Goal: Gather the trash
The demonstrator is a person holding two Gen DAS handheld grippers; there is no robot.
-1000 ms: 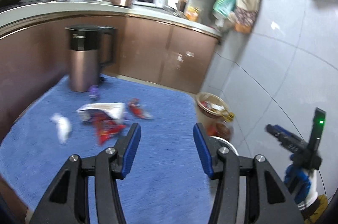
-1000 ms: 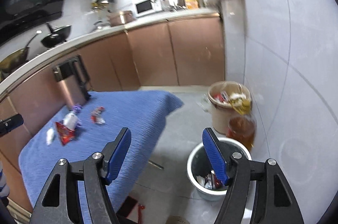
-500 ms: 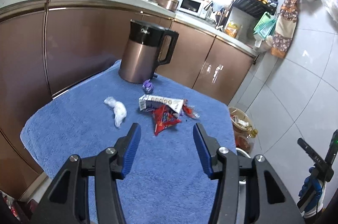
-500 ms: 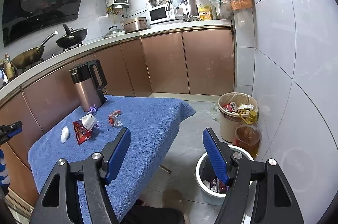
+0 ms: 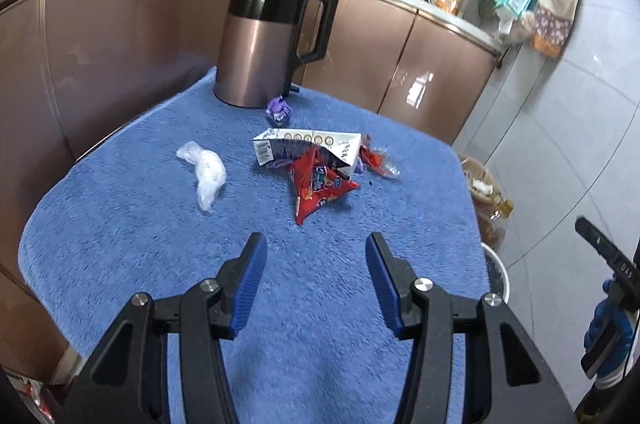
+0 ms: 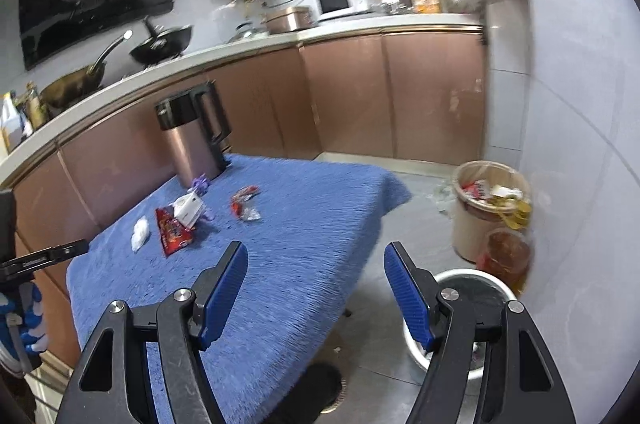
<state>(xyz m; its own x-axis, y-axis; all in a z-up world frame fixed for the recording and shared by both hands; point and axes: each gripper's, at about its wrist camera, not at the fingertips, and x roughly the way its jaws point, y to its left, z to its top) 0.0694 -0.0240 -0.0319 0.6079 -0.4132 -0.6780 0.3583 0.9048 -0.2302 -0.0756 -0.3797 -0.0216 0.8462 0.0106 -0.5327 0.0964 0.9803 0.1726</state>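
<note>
trash is seen scattered on the blue towel (image 5: 160,244) near the kettle (image 5: 260,40): red wrapper (image 5: 316,188), flattened carton (image 5: 308,148), white wad (image 5: 208,174). left gripper (image 5: 316,272) and right gripper (image 6: 316,288) are both held apart, nothing between the pads

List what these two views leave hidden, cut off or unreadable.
- White bin, right wrist view: contents hidden behind the right gripper finger.
- Same bin, left wrist view: only a sliver shows past the blue cloth.
- Milk carton: print too small to read.
- Purple wrapper: blurred.
- Beige bin: partly hidden by the cloth.
</note>
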